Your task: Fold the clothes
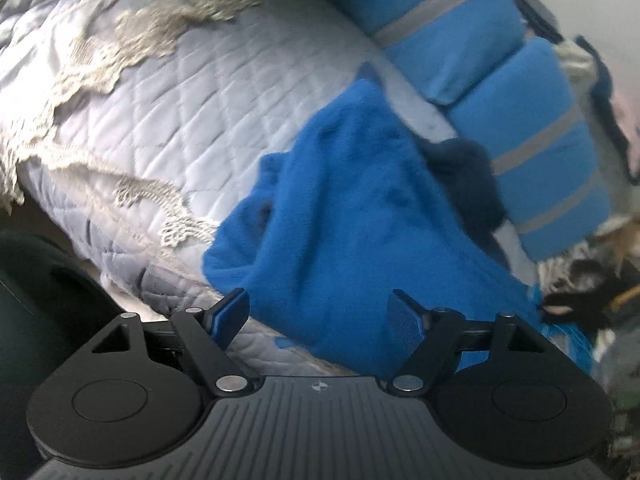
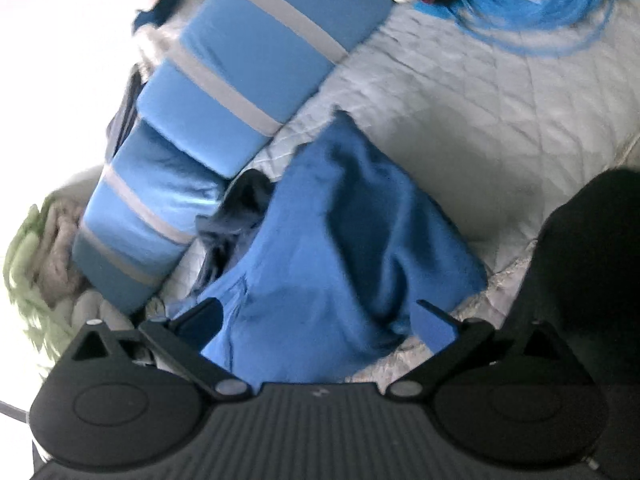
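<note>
bare quilted bedspread (image 1: 192,120) left of blue garment (image 1: 340,200), striped cushions (image 1: 532,152) blocking right

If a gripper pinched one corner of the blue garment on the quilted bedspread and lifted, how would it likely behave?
The blue garment would probably hang limp: it lies in soft creases and humps, not flat. It looks fleecy in the left wrist view, so the fingers should grip it without much slipping. Part of it seems to hang over the edge of the quilted bedspread, so a push may slide it off.

Beyond the tongs, a dark navy cloth (image 2: 236,216) lies half buried between the blue garment (image 2: 332,248) and striped cushions (image 2: 224,120). Blurred green-and-pink bundle (image 2: 44,248) at frame's edge is unidentifiable.
</note>
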`<state>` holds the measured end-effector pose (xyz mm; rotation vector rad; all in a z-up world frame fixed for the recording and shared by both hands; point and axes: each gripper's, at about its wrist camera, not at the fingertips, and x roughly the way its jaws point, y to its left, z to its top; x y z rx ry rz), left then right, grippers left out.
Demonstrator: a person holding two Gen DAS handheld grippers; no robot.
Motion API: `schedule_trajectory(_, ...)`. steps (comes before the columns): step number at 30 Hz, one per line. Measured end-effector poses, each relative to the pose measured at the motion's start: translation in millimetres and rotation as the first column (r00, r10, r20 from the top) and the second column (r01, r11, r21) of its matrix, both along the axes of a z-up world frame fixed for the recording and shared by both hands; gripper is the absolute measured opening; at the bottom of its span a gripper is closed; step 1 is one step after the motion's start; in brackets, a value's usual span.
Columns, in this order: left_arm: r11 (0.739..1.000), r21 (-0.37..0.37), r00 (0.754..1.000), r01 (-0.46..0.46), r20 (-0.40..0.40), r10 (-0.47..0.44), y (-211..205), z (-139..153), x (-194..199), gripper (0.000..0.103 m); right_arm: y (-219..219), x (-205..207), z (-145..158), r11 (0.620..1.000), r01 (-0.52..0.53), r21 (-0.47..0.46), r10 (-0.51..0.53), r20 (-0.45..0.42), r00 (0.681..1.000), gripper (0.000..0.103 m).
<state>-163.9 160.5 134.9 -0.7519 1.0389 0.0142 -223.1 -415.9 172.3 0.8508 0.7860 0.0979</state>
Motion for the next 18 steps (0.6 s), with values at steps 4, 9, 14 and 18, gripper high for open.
schedule_trajectory(4,0.998,0.059,0.987,0.032,0.158,-0.041,-3,20,23,0.076,13,11,35,0.984,-0.123,-0.132,0.147,0.200,0.969,0.103)
schedule_trajectory(9,0.974,0.217,0.943,0.069,0.305,-0.135,-1,12,70,0.076,2,64,22,0.953,-0.107,-0.283,0.183,0.256,0.949,0.103)
schedule_trajectory(14,0.919,0.359,0.908,0.162,0.312,-0.281,-1,-15,124,0.076,-16,132,-19,0.938,-0.035,-0.346,0.133,0.261,0.956,0.103)
schedule_trajectory(18,0.917,0.333,0.881,0.221,0.335,-0.334,11,-32,161,0.076,-24,175,-39,0.928,0.000,-0.372,0.116,0.290,0.950,0.103)
